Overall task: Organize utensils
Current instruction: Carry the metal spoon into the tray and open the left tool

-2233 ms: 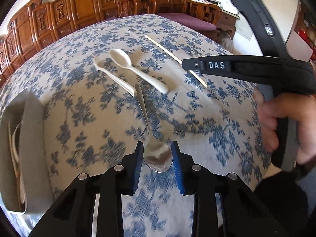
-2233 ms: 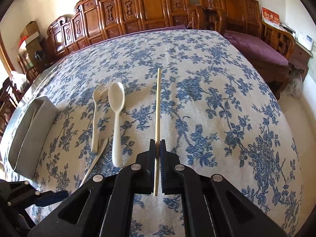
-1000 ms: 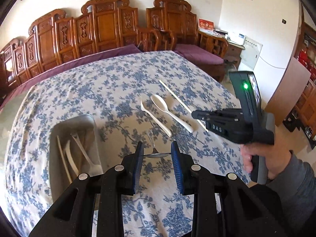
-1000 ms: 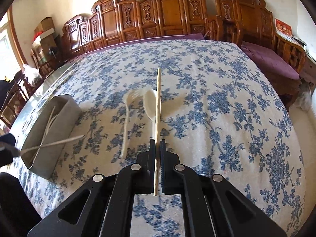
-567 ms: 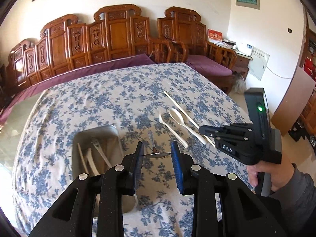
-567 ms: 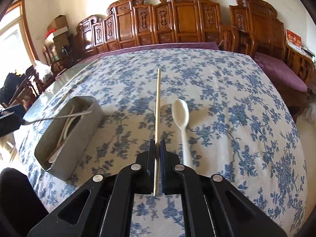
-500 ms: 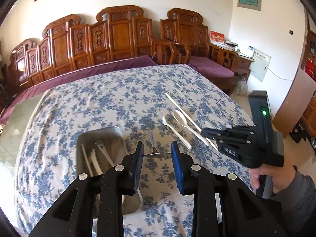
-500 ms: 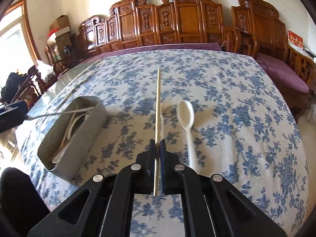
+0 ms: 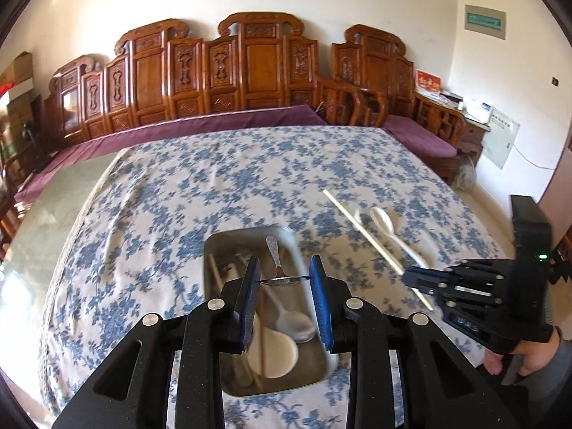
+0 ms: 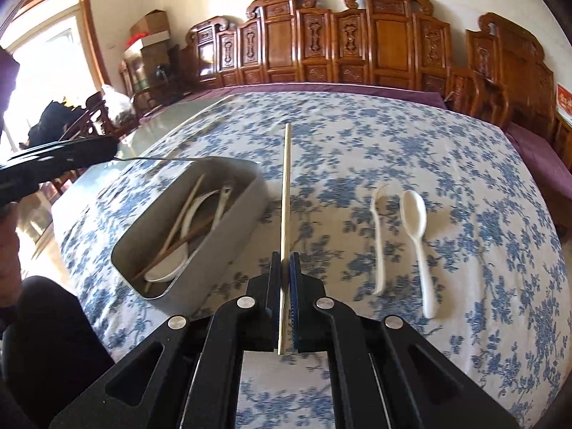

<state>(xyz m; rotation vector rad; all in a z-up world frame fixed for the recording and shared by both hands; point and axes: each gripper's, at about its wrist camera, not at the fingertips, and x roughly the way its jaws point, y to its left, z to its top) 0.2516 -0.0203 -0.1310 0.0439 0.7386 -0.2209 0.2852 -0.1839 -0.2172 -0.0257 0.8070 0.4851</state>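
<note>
My left gripper (image 9: 284, 279) is shut on a metal spoon (image 9: 277, 264) by its bowl and holds it over the grey metal tray (image 9: 214, 246). The tray holds white spoons and chopsticks; it also shows in the right wrist view (image 10: 228, 221). My right gripper (image 10: 285, 268) is shut on a pale wooden chopstick (image 10: 285, 193) and holds it in the air just right of the tray. The chopstick (image 9: 371, 239) and right gripper (image 9: 422, 280) show in the left wrist view. A white spoon (image 10: 418, 236) and white fork (image 10: 378, 236) lie on the floral cloth to the right.
The table wears a blue-flowered cloth (image 10: 393, 143); its left part is bare glass (image 9: 46, 207). Carved wooden benches (image 9: 250, 71) with purple cushions line the far wall. The left gripper's body (image 10: 53, 159) reaches in from the left above the tray.
My left gripper has lifted the metal spoon off the cloth and carried it left over the tray. My right gripper has lifted the chopstick and moved left toward the tray.
</note>
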